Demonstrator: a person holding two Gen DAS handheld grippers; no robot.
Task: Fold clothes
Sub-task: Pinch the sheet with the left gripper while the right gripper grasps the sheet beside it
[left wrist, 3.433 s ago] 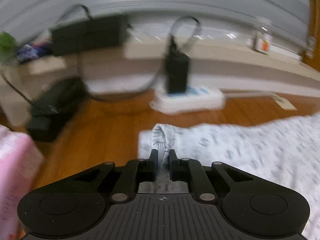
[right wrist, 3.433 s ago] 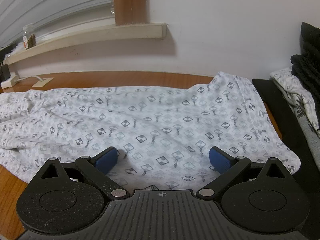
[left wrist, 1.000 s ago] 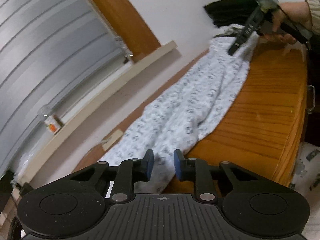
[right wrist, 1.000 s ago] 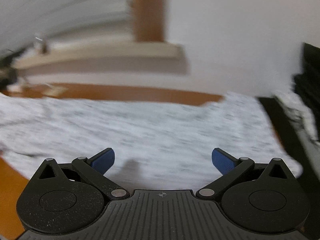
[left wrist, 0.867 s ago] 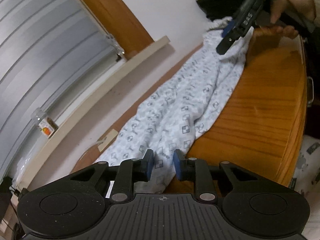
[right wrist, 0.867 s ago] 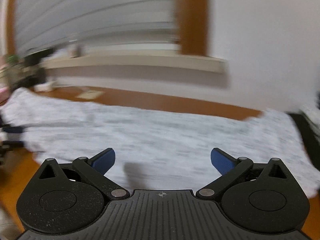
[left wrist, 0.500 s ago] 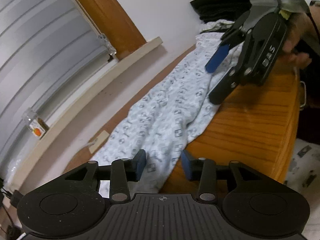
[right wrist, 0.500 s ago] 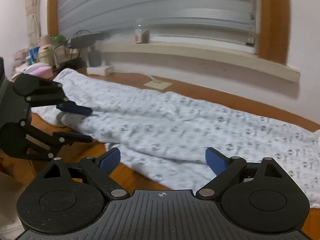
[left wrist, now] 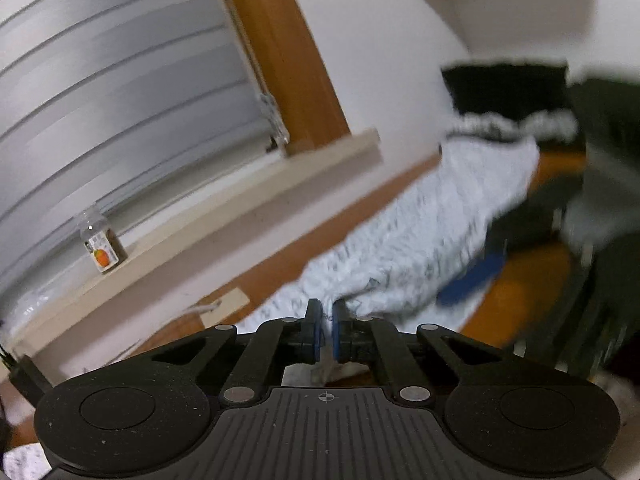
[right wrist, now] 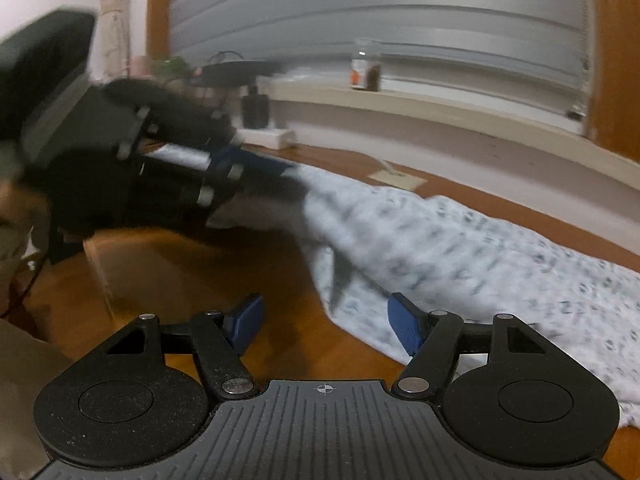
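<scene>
A white garment with a small grey print (left wrist: 420,240) lies stretched along the wooden table (left wrist: 520,280). My left gripper (left wrist: 325,326) is shut on its near end, with cloth showing between the blue pads. In the right wrist view the same garment (right wrist: 460,248) runs from the right to the left gripper (right wrist: 264,168), which holds its lifted end. My right gripper (right wrist: 326,322) is open and low over the table (right wrist: 200,264), its right finger at the garment's front edge and nothing between the fingers. It shows as a dark blur with a blue pad (left wrist: 472,280) in the left wrist view.
A small jar (right wrist: 365,70) stands on the window sill behind the table. A white power strip with a black adapter (right wrist: 268,136) sits at the back left, and a beige plate (right wrist: 396,178) lies near the wall. Dark folded clothes (left wrist: 504,92) are piled at the garment's far end.
My left gripper, partly open half a second ago, has shut on the garment's end. The right gripper has swung left along the garment towards it and closed in a little.
</scene>
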